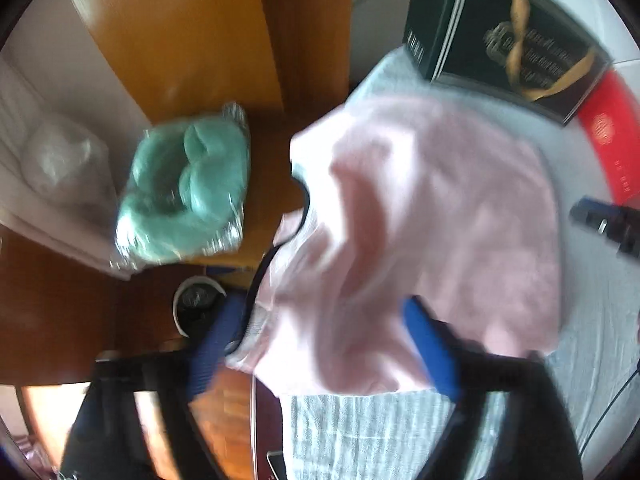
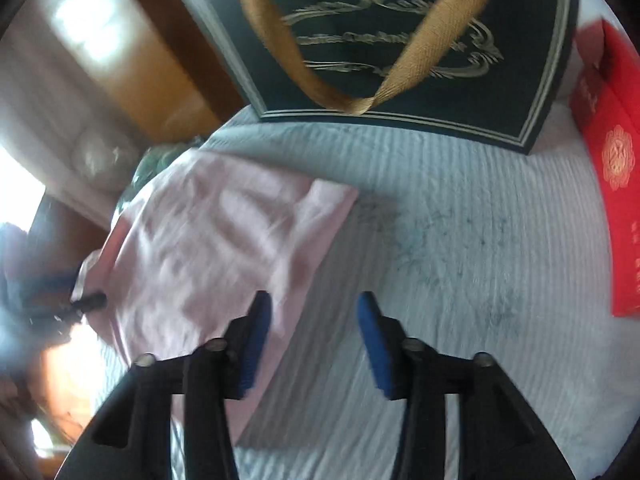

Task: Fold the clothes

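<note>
The left gripper (image 1: 324, 344) has its jaws wide apart. The pink garment (image 1: 420, 232) lies between and ahead of them, bunched and rumpled, and its near edge drapes over the gap; the blue pads (image 1: 432, 352) stand clear on either side of the cloth and do not pinch it. A dark-trimmed neckline shows just ahead of the left jaw. Beyond that jaw, further off on the wooden table (image 1: 180, 40), lies a green bundle (image 1: 184, 188) in clear wrap. Ahead of the right jaw and well beyond the garment stands a dark box (image 1: 516, 36) with a gold ribbon, with a red box (image 1: 608, 148) beside it. Under the garment is a white striped cloth (image 1: 372, 432).

The right gripper (image 2: 314, 344) also has its jaws apart, with nothing between them but the white cloth (image 2: 440, 240). The garment (image 2: 208, 248) lies flat ahead and to the left jaw's side; its near corner reaches under that jaw's pad (image 2: 256, 344), but whether the two touch is unclear through the blur. Straight ahead of the jaws, well off, sits the dark box (image 2: 400, 60). The red box (image 2: 612, 200) is far out on the right jaw's side.
</note>
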`<move>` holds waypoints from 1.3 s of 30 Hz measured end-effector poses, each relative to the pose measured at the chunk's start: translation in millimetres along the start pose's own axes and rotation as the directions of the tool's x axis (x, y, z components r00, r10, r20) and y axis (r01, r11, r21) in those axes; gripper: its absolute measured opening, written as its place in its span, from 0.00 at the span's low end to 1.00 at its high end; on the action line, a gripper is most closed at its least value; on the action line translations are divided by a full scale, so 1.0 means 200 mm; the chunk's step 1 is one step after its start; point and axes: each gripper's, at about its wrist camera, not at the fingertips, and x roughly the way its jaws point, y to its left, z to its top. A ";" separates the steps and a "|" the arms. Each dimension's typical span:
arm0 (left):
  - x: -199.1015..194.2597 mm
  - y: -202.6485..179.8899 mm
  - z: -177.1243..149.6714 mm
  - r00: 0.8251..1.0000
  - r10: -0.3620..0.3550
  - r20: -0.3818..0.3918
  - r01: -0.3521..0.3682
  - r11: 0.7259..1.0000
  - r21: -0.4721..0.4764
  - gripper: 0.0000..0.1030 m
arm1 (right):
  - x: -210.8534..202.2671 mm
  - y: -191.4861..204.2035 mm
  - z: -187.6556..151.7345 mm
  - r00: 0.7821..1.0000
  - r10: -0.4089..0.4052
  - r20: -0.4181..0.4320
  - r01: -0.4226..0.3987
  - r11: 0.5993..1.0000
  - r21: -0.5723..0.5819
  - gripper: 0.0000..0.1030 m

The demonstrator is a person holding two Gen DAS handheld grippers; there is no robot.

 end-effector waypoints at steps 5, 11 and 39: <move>-0.21 -0.06 -0.01 0.995 -0.040 0.096 0.041 0.999 -0.011 0.89 | -0.08 0.16 -0.14 0.999 -0.052 -0.004 0.052 0.994 -0.094 0.94; -0.41 -0.16 -0.10 0.977 -0.080 0.199 0.079 0.997 0.010 0.89 | -0.15 0.29 -0.28 0.998 -0.062 -0.017 0.060 0.990 -0.125 0.94; -0.33 -0.15 -0.22 0.994 -0.073 0.078 0.068 0.995 0.069 0.89 | -0.24 0.40 -0.36 0.983 -0.180 -0.040 0.181 0.984 0.005 0.94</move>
